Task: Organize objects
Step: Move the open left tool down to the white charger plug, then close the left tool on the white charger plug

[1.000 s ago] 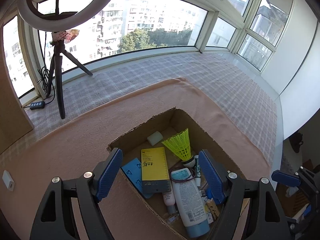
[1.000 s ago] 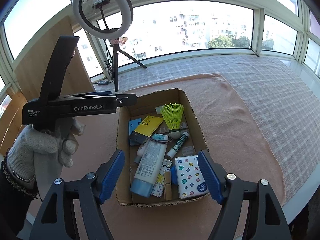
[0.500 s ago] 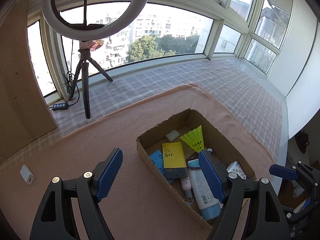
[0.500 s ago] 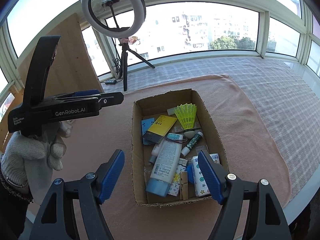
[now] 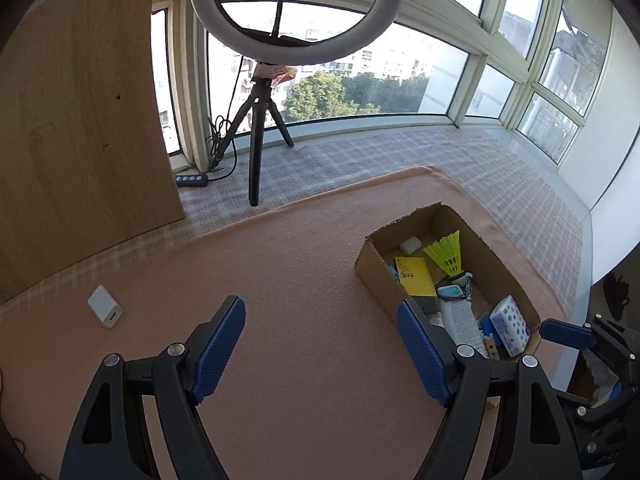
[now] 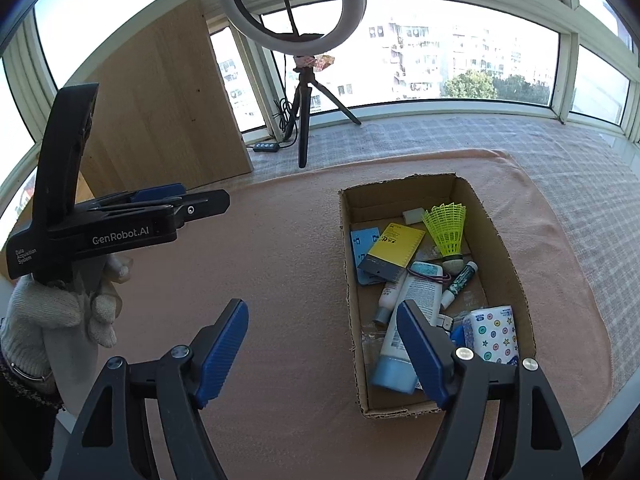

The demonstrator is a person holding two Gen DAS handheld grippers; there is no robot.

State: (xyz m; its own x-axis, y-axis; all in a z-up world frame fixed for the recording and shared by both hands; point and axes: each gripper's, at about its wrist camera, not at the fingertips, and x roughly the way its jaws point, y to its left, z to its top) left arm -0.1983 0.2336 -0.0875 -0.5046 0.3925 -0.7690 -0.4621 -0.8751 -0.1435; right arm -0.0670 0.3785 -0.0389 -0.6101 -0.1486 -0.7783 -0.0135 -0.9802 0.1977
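A cardboard box (image 6: 430, 280) is seen lying on a peach towel (image 6: 280, 272), its long axis running from the near edge of the towel toward the windows. Everything else is placed relative to this box. Inside it, a yellow shuttlecock (image 6: 446, 228) is stood at the far end with its skirt uppermost, a yellow card (image 6: 394, 250) lies slanted just left of it, and a white tube with a blue cap (image 6: 404, 332) is laid lengthwise, cap toward the near wall. A patterned tissue pack (image 6: 494, 336) is tucked into the near right corner. A white charger (image 5: 105, 306) is set well apart to the left of the box, on bare towel. Beyond the far end a ring light on a tripod (image 6: 302, 120) is stood. Nothing is placed between the charger and the box.

The left gripper (image 5: 320, 350) and the right gripper (image 6: 322, 352) are both held spread, with nothing between their jaws.
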